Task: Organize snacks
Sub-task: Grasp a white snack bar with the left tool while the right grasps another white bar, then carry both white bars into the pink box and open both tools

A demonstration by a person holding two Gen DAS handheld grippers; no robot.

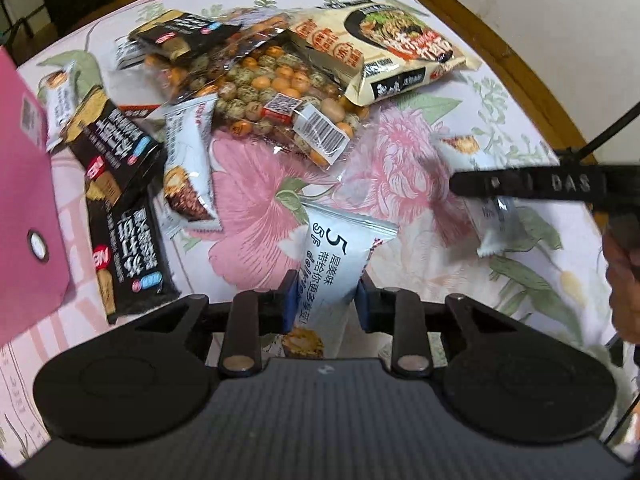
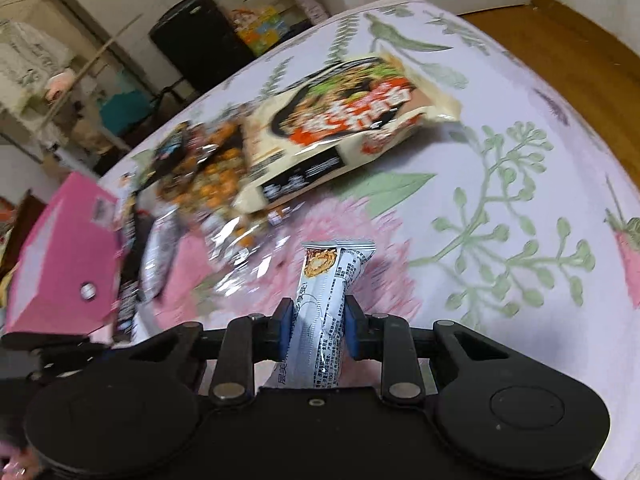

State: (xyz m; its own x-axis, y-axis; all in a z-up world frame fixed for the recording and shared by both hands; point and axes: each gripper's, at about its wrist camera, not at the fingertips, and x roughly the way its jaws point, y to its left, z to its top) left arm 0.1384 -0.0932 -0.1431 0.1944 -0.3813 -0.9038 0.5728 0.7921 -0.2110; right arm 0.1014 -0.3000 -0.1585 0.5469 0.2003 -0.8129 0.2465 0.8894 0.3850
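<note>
My left gripper [image 1: 325, 294] is shut on a white snack bar wrapper [image 1: 336, 256] and holds it above the floral cloth. My right gripper [image 2: 318, 320] is shut on another white snack bar wrapper [image 2: 326, 300]; it shows at the right of the left wrist view [image 1: 532, 182] with its bar [image 1: 498, 230] hanging below. A pile of snacks lies beyond: a clear bag of coated peanuts [image 1: 276, 92], a beige noodle packet [image 1: 400, 56], black cracker packs [image 1: 116, 148], and one more white bar [image 1: 188, 164]. A pink box [image 1: 24, 200] stands at the left.
The surface is a flowered cloth [image 1: 500, 120] whose right edge drops to a wooden floor [image 2: 580, 52]. A black bin [image 2: 200, 40] and room clutter stand beyond the far edge. The pink box also shows in the right wrist view [image 2: 60, 248].
</note>
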